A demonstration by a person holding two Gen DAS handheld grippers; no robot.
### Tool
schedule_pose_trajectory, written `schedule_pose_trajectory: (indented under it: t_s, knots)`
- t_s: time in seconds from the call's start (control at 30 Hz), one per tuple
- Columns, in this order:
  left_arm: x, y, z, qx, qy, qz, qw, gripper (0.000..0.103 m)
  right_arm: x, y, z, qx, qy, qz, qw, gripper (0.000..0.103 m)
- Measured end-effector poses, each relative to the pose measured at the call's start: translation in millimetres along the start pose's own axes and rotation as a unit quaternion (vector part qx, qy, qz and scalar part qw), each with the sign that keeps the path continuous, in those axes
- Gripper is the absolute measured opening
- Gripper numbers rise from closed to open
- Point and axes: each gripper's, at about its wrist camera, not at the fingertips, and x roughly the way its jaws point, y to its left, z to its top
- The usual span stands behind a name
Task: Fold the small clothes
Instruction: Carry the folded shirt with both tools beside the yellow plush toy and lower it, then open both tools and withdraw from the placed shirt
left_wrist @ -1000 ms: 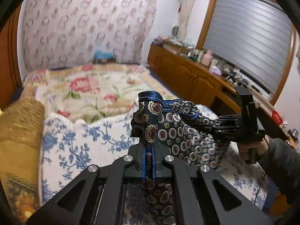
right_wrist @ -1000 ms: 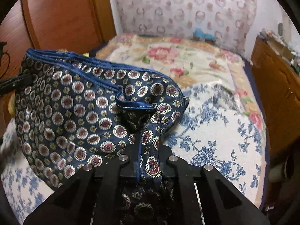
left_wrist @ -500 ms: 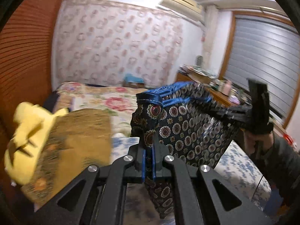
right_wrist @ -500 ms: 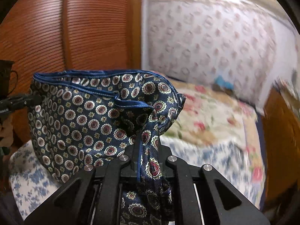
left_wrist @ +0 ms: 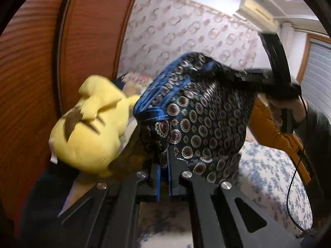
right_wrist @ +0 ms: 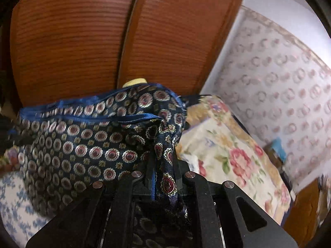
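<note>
Both grippers, left (left_wrist: 163, 165) and right (right_wrist: 163, 165), have jaws clamped on the silky, medallion-printed navy shorts (left_wrist: 198, 119), stretched taut above the bed (right_wrist: 223, 153), beside a yellow plush (left_wrist: 91, 128).

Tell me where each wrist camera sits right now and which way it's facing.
Left wrist: rides on the left gripper, looking along its fingers, shut on the patterned garment; beyond are a yellow plush toy, the wooden wardrobe, the right gripper and the person's hand.
Right wrist: rides on the right gripper, also shut on the garment, facing the wardrobe and the floral bedding.
Shared: the garment stretched between both grippers, the wardrobe, the patterned wallpaper.
</note>
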Motion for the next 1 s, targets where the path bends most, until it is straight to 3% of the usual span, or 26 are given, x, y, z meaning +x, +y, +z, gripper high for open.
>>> schedule_pose_trajectory:
  t_s: [0.1, 0.17, 0.23, 0.4, 0.5, 0.7, 0.8, 1.0]
  knots:
    - [12.4, 10.2, -7.4, -0.004, 0.021, 0.011, 0.9997, 0.004, 32.2, 8.3, 13.6, 0.002, 0.008, -0.007, 1.0, 0.014]
    - [16.4, 12.1, -8.0, -0.004, 0.028, 0.01, 0.9995, 0.006, 40.2, 5.3, 16.9, 0.023, 0.01, -0.024, 0.999, 0.029]
    - [11.4, 16.6, -11.0, 0.004, 0.026, 0.015, 0.9995, 0.009, 38.9, 3.1, 17.8, 0.042, 0.008, -0.035, 0.998, 0.059]
    - [-6.4, 13.1, -8.8, 0.021, 0.01, 0.026, 0.9994, 0.024, 9.0, -1.5, 1.8, 0.081, -0.006, -0.048, 0.995, 0.065]
    - [-18.5, 3.9, -8.8, 0.037, -0.006, 0.028, 0.9989, 0.039, -17.0, -1.3, -19.3, 0.12, -0.015, -0.047, 0.992, 0.066]
    - [-35.2, -24.1, -6.8, 0.077, -0.02, 0.029, 0.9964, 0.056, -69.7, 11.7, -69.0, 0.181, -0.038, -0.06, 0.981, 0.066]
    - [-43.6, -44.4, -7.7, 0.097, -0.027, 0.026, 0.9946, 0.057, -99.2, 23.7, -92.8, 0.196, -0.047, -0.069, 0.977, 0.067]
    - [-53.4, -89.2, -13.4, 0.125, -0.03, 0.009, 0.9916, 0.057, -157.5, 45.8, -138.9, 0.23, -0.067, -0.09, 0.967, 0.086]
